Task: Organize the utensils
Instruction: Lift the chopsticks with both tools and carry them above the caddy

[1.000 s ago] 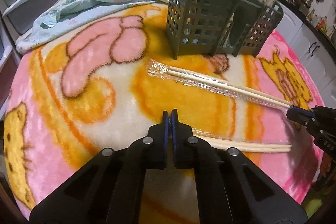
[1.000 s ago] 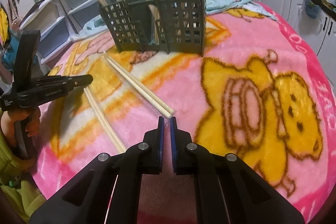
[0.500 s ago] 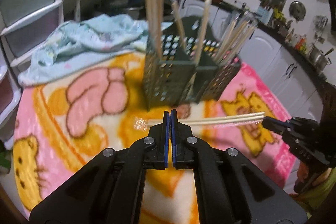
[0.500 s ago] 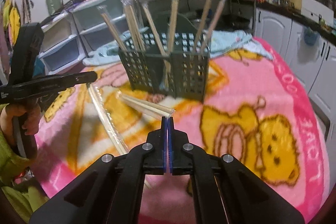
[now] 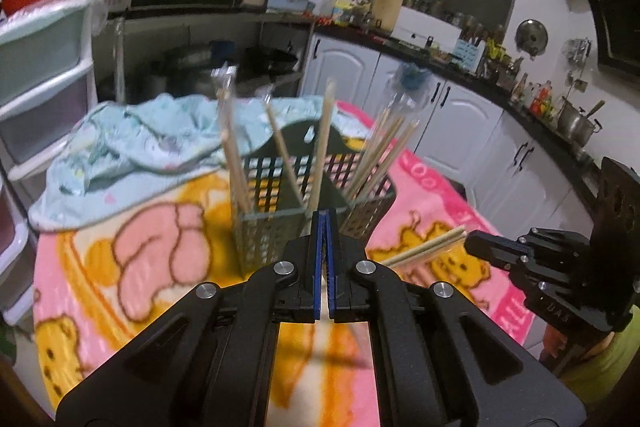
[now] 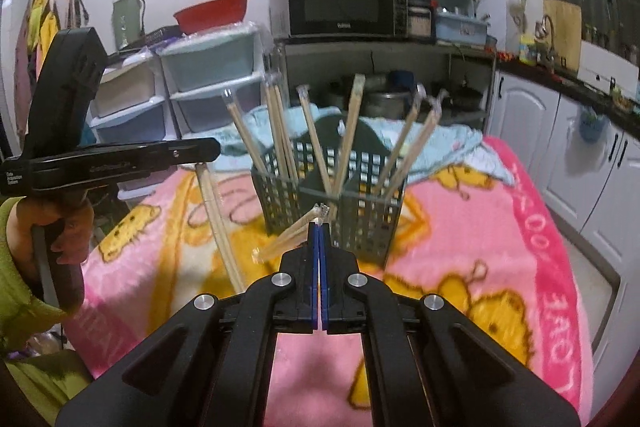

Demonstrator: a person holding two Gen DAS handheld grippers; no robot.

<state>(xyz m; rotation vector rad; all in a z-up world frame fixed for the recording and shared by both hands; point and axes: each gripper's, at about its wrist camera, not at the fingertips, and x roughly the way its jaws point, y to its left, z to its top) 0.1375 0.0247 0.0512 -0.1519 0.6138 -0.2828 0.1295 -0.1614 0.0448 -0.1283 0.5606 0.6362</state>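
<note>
The pink cartoon blanket [image 6: 480,227] covered the table. On it stood the green slotted caddy [image 6: 360,203], with several wrapped chopstick pairs upright inside. Just in front of the caddy, the right gripper [image 6: 319,227] had its jaws pressed together on the wrapper end of one wrapped pair [image 6: 288,239], which slanted down to the left. Left of the caddy, the left gripper [image 6: 216,148], jaws likewise pressed together, seemed to pinch a second pair [image 6: 220,227] that hung toward the blanket.

To do this well, each pair should probably be swung upright over a free compartment and lowered bottom end first before release, since thin wrapper may slip. A label [image 6: 16,177] on the left gripper read "Data Acquisition System". The brand on the microwave [image 6: 340,1] behind the caddy was too small to read.
</note>
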